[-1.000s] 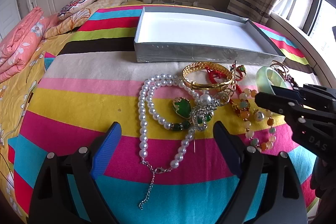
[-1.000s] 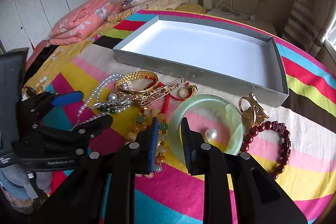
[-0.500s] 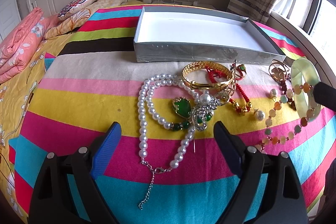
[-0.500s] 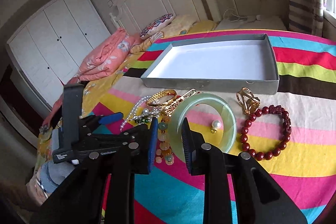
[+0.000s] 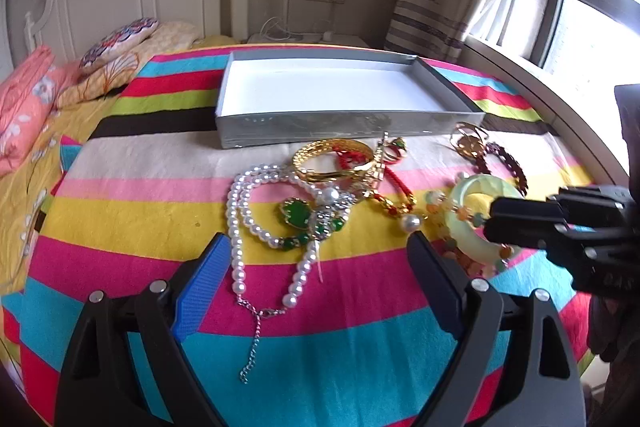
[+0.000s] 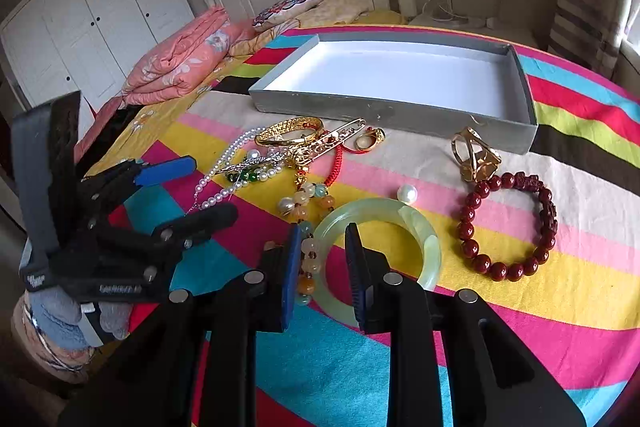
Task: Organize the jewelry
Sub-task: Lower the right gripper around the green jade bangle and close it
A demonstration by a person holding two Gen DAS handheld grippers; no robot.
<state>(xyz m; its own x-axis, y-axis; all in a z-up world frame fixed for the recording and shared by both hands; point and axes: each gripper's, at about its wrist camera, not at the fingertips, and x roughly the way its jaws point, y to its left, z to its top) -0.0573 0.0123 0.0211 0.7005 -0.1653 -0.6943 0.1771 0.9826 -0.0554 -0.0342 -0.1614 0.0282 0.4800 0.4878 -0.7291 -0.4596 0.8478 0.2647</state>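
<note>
The grey tray sits at the far side of the striped bedspread, long side running left to right across your view; its white floor holds nothing. All jewelry lies on the cloth in front of it.

Your right gripper has its jaws narrowed on the near rim of the pale green jade bangle, with a strand of the amber bead bracelet also between the pads. The bangle lies roughly flat, its opening facing up; whether it is off the cloth cannot be told.

Your left gripper stands spread wide with nothing gripped, poised over the pearl necklace, whose loop runs lengthwise towards you, clasp chain nearest. The dark red bead bracelet and gold ring lie right of the bangle, apart from it.
</note>
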